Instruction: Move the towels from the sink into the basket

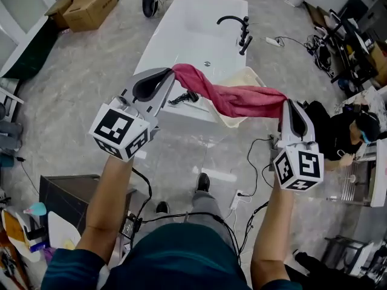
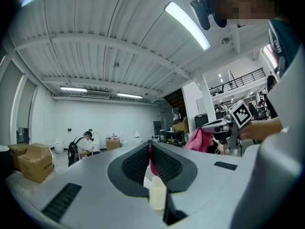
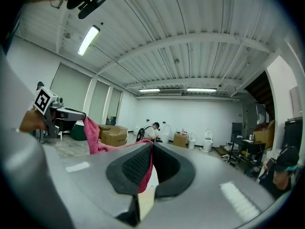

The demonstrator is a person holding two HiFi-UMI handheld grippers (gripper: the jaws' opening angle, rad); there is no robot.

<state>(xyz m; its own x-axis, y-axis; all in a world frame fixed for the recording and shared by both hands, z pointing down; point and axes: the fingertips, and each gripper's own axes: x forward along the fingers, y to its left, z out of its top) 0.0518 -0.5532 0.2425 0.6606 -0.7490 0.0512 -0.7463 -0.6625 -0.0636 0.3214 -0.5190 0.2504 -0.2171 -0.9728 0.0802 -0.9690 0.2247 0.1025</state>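
A red towel [image 1: 233, 98] hangs stretched between my two grippers, above the near end of the long white sink [image 1: 193, 29] and the cream basket [image 1: 245, 77] beside it. My left gripper [image 1: 171, 72] is shut on the towel's left end. My right gripper [image 1: 285, 106] is shut on its right end. In the left gripper view a red sliver of towel [image 2: 151, 162] is pinched between the jaws of the left gripper [image 2: 150, 148]. Cloth [image 3: 145, 168] likewise fills the closed jaws of the right gripper [image 3: 151, 144] in the right gripper view.
A black faucet [image 1: 237, 26] stands on the sink's right rim. Cardboard boxes [image 1: 89, 3] sit at the back left. A dark cabinet [image 1: 66, 192] is at my lower left, cables [image 1: 251, 162] trail on the floor, and a seated person [image 1: 341, 132] is at the right.
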